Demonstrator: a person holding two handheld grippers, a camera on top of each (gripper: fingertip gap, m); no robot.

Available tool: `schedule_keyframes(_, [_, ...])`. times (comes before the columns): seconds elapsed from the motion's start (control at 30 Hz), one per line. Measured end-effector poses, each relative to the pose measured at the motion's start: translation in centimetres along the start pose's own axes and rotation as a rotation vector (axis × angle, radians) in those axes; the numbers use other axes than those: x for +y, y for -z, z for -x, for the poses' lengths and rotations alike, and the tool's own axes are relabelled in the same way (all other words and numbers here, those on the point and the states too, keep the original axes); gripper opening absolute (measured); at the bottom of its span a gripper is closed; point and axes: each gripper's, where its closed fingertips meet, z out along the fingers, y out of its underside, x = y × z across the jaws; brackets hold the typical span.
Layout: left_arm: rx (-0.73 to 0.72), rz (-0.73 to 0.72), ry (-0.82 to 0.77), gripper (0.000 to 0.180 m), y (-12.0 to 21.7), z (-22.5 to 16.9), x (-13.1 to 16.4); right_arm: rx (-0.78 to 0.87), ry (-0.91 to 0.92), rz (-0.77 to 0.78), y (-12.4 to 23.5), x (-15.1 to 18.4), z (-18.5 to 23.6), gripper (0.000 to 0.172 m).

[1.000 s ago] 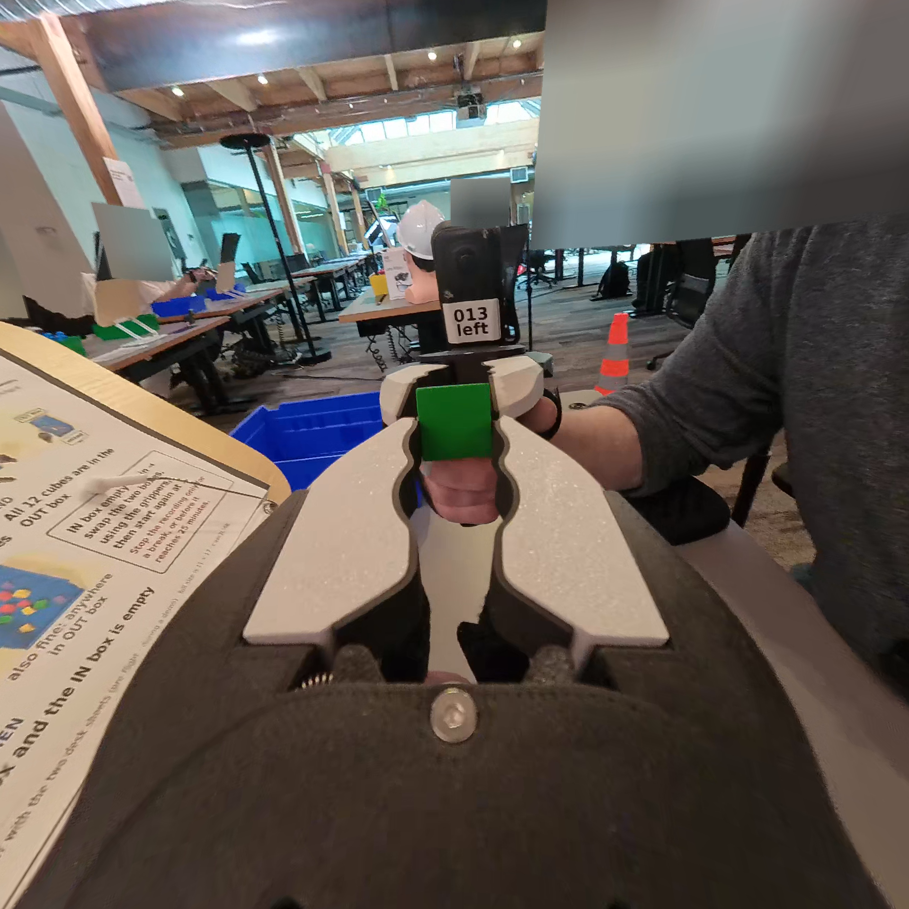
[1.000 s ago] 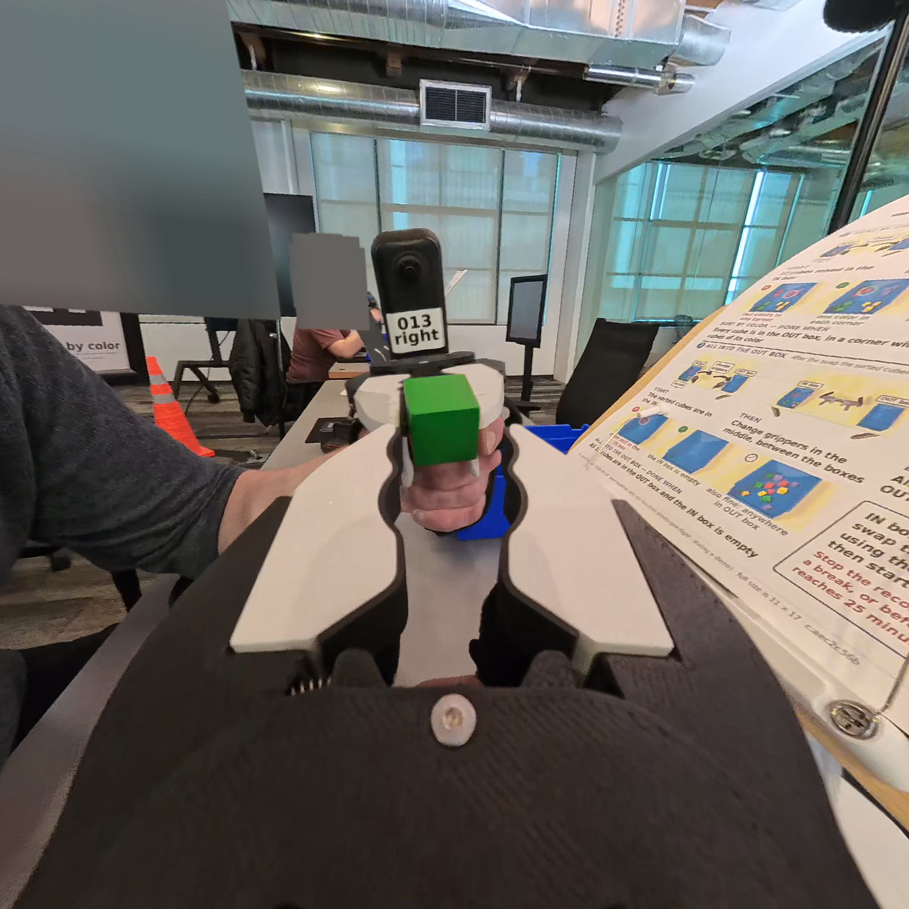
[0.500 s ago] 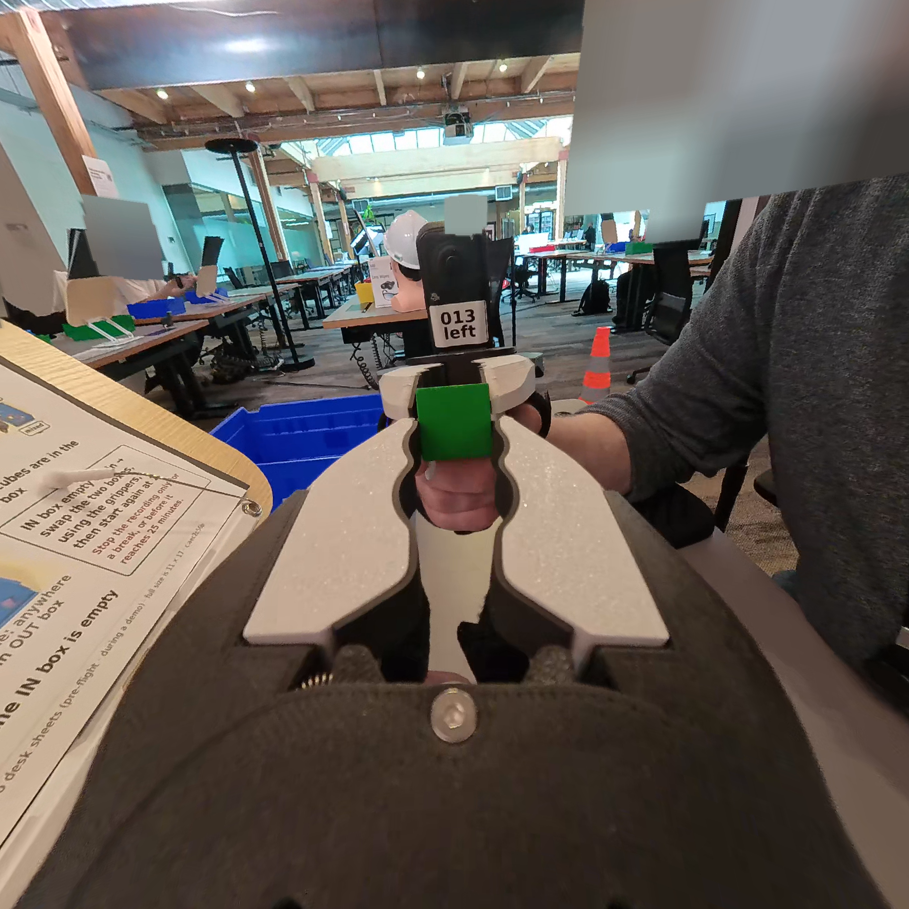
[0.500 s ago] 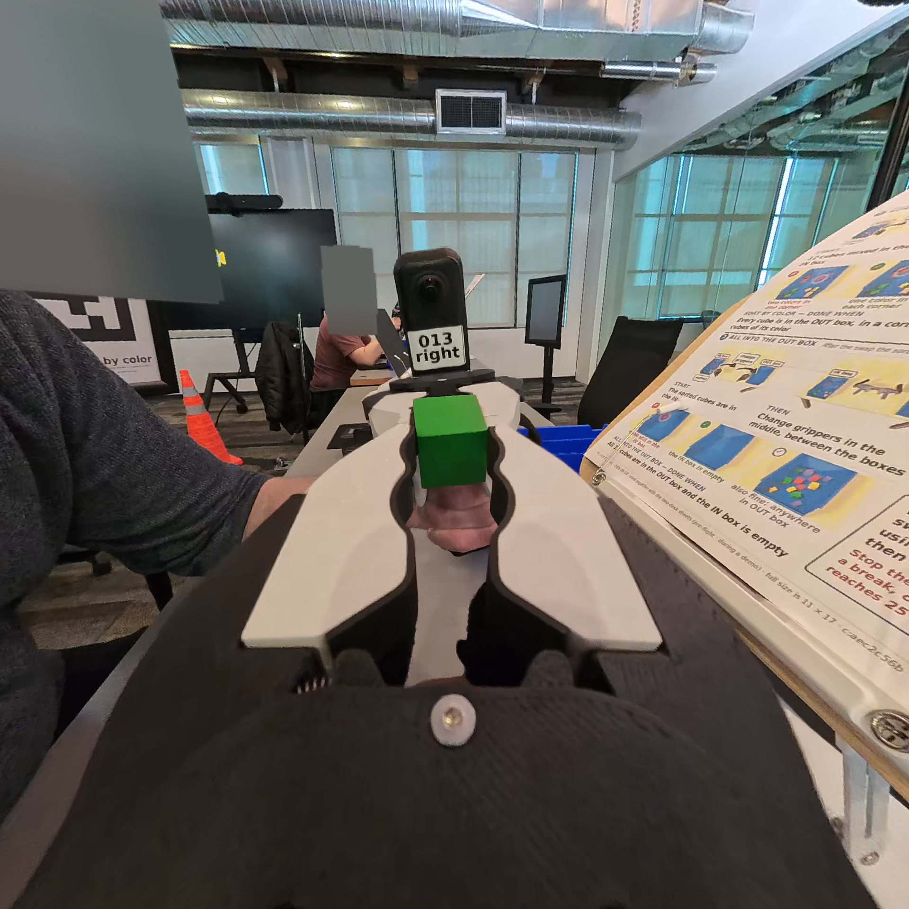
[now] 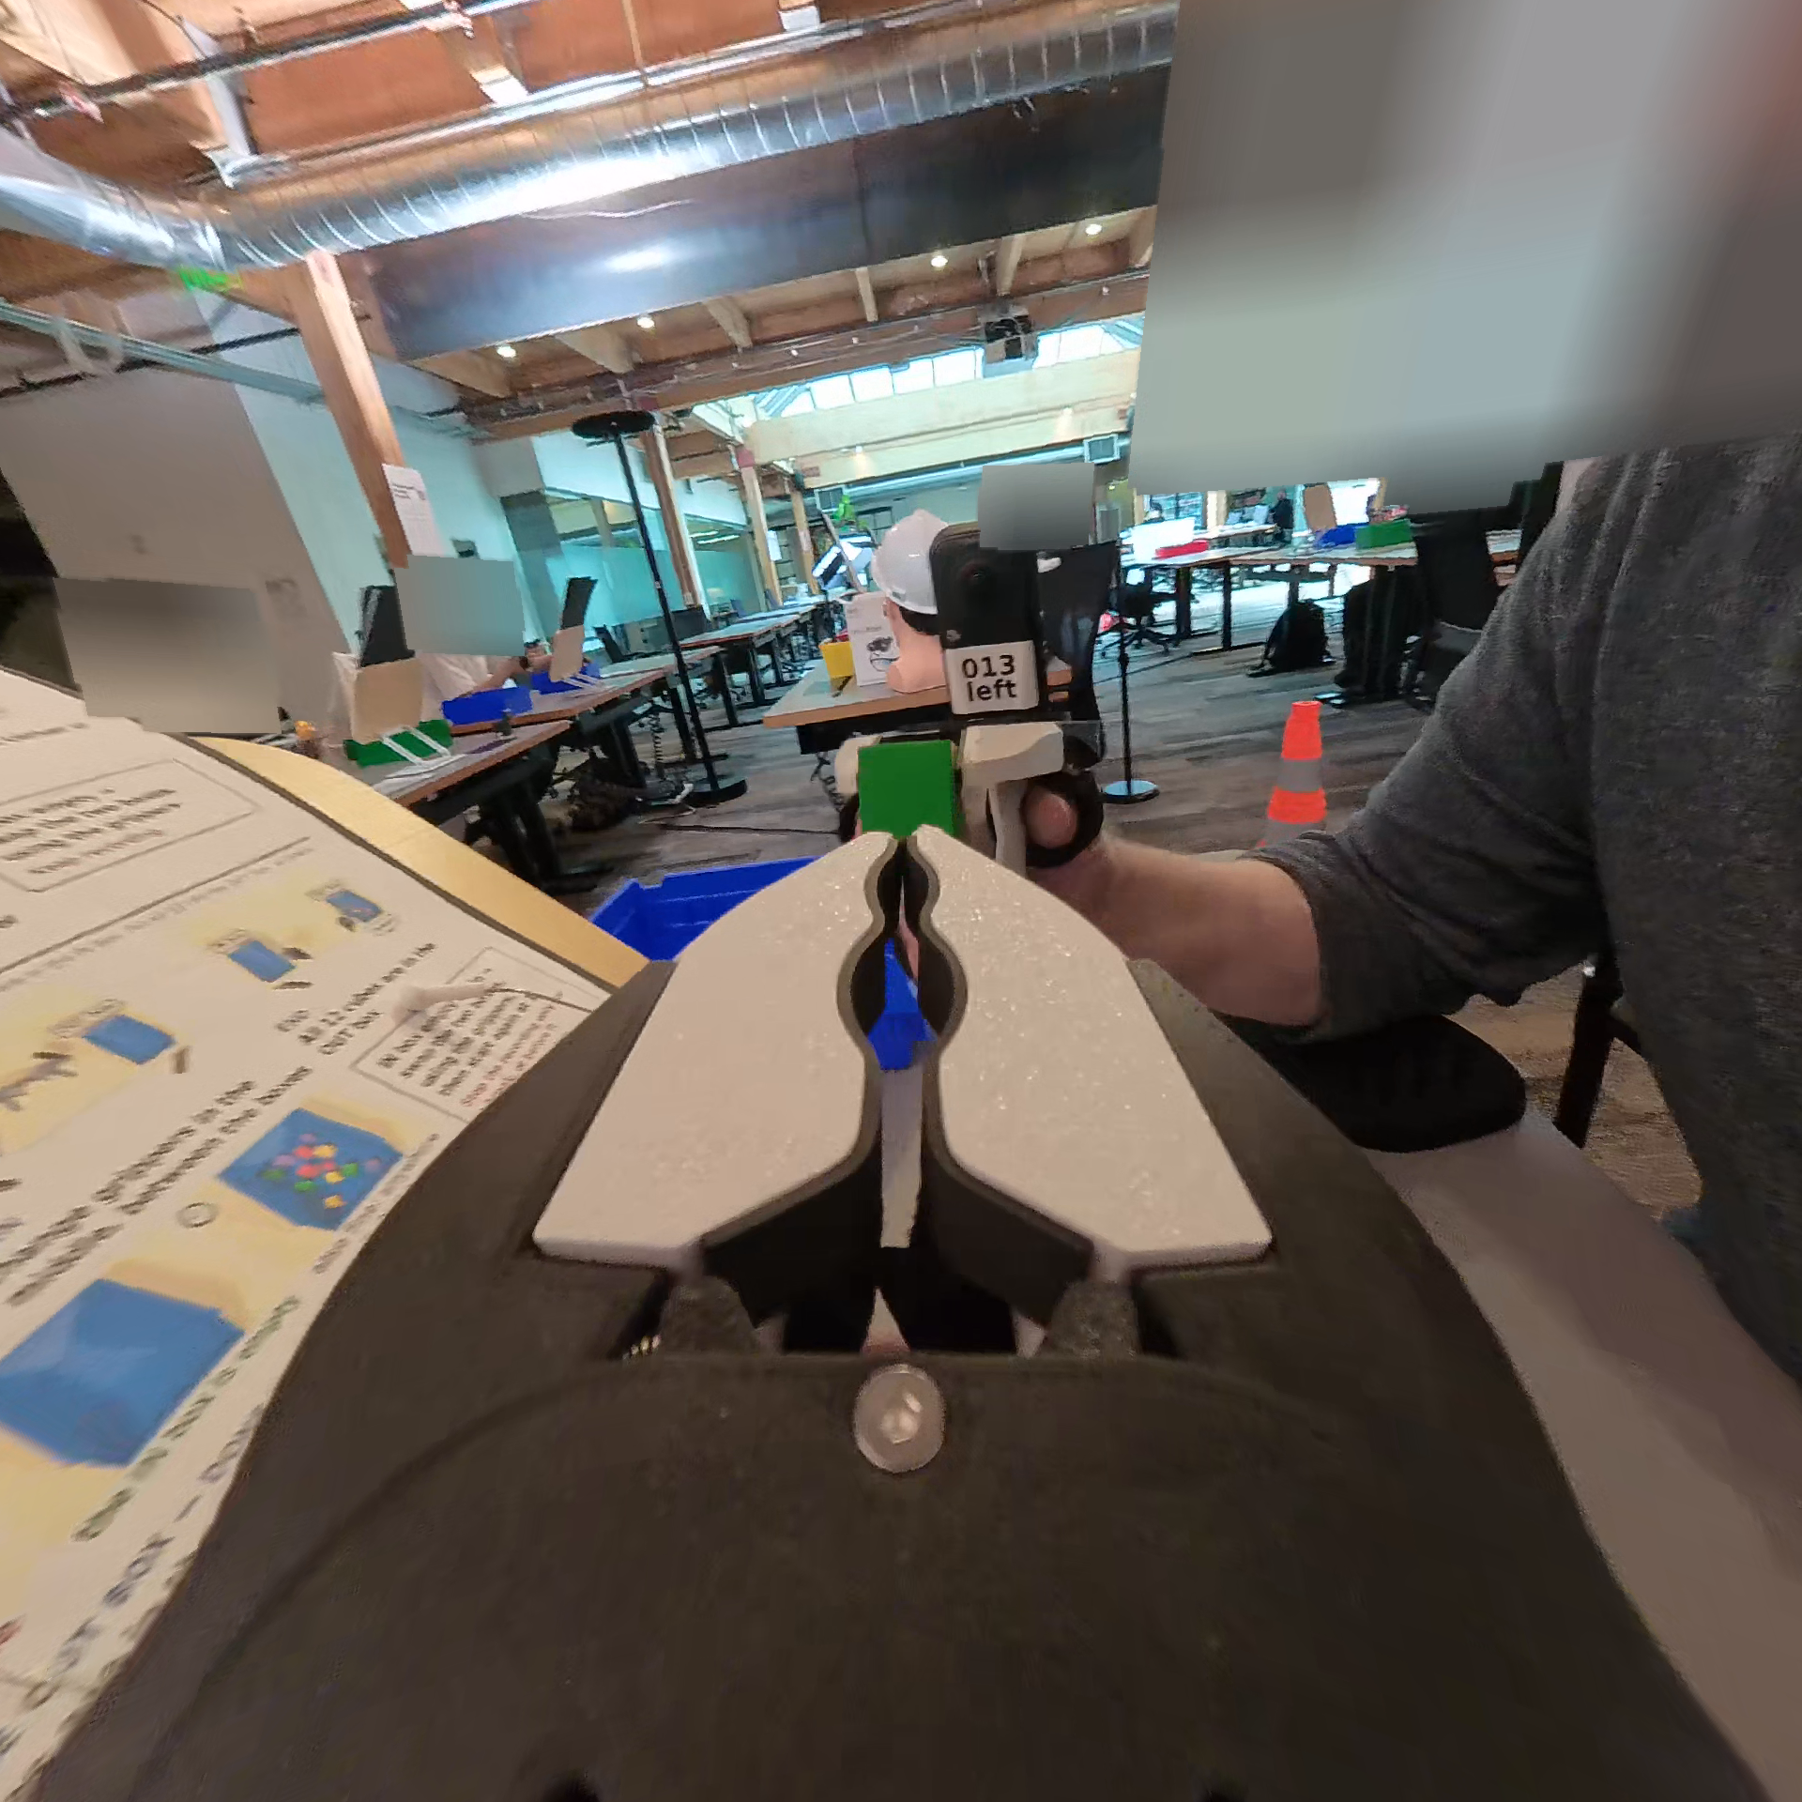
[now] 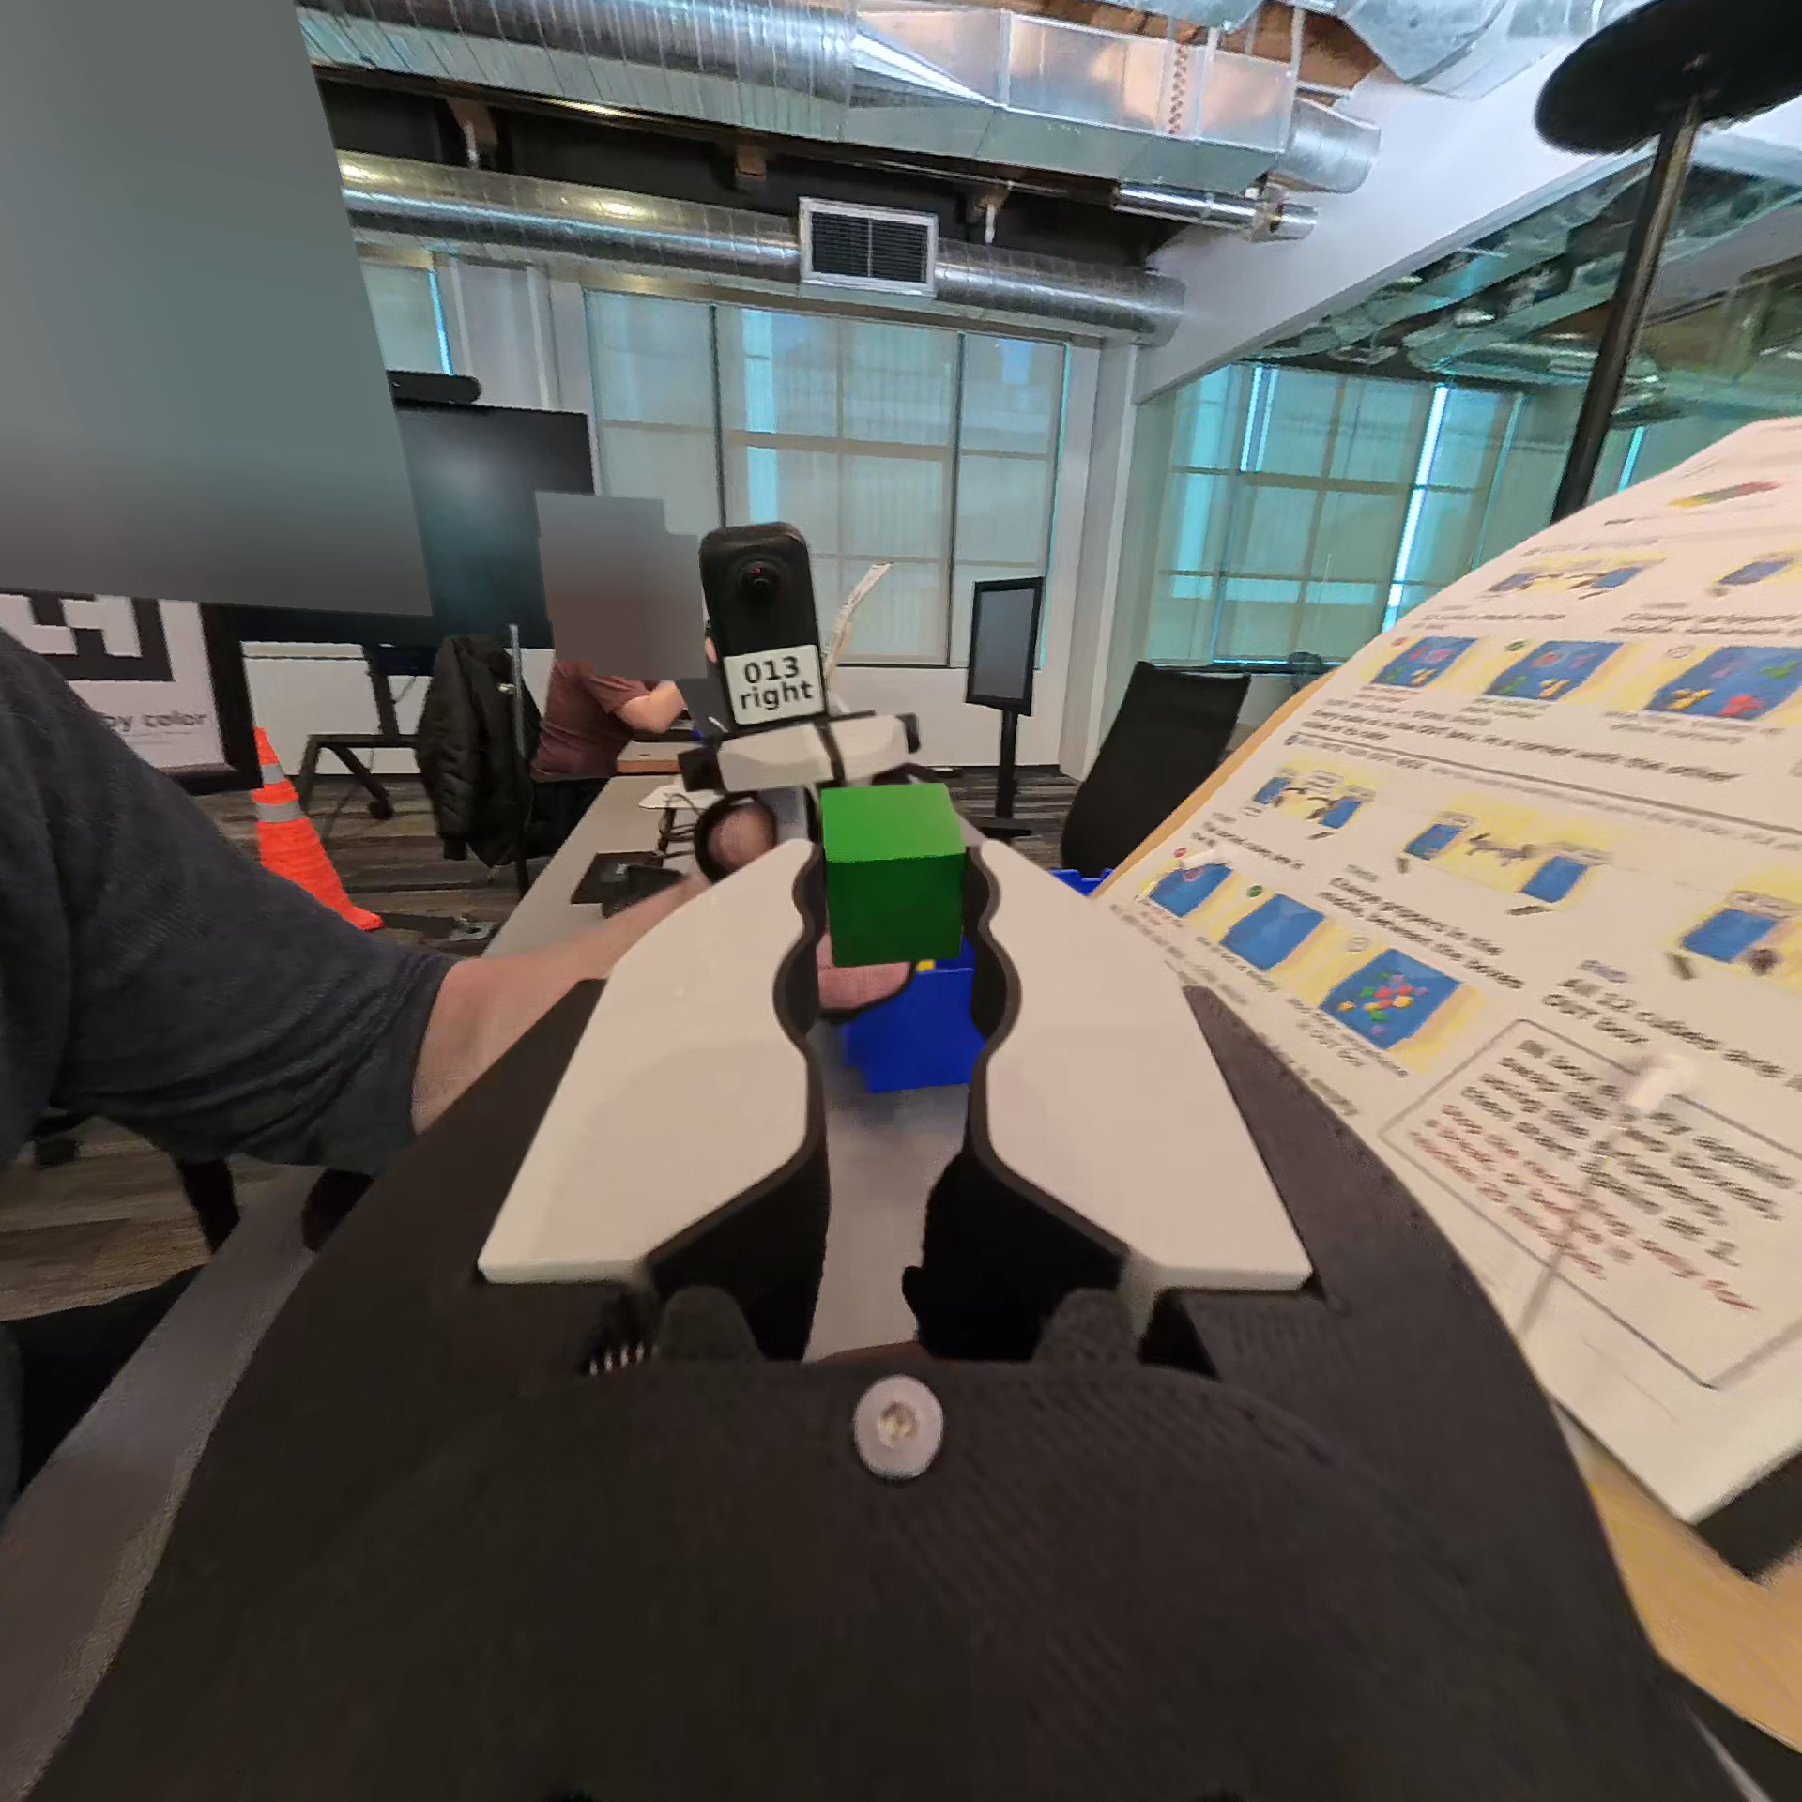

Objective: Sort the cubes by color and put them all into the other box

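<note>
Jaws together on nothing, the left gripper is facing the right gripper, which is clamping a solid green cube above the blue plastic box; keeping the squeeze steady until over the box seems wise.

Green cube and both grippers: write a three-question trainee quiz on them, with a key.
1. True or false: the left gripper has its fingers closed together with nothing between them.
2. What holds the green cube? A: the right gripper, pads pressed on its sides. B: the left gripper. C: nothing, it lies in a blue box.
3. In the left wrist view, what orange thing stands on the floor beyond the person's arm?
Key: 1 true; 2 A; 3 a traffic cone.
</note>
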Motion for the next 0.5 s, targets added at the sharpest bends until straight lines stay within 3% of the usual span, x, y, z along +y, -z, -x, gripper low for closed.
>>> schedule_keyframes(0.3, [-0.173, 0.104, -0.120, 0.000, 2.5, 2.2, -1.3, 0.259, 0.149, 0.047, 5.4, -4.9, -4.8, 0.027])
schedule_keyframes(0.5, [-0.239, 0.203, -0.192, 0.000, 3.3, 2.9, -0.8, 0.500, 0.198, 0.235, 10.6, -5.5, -9.9, 0.027])
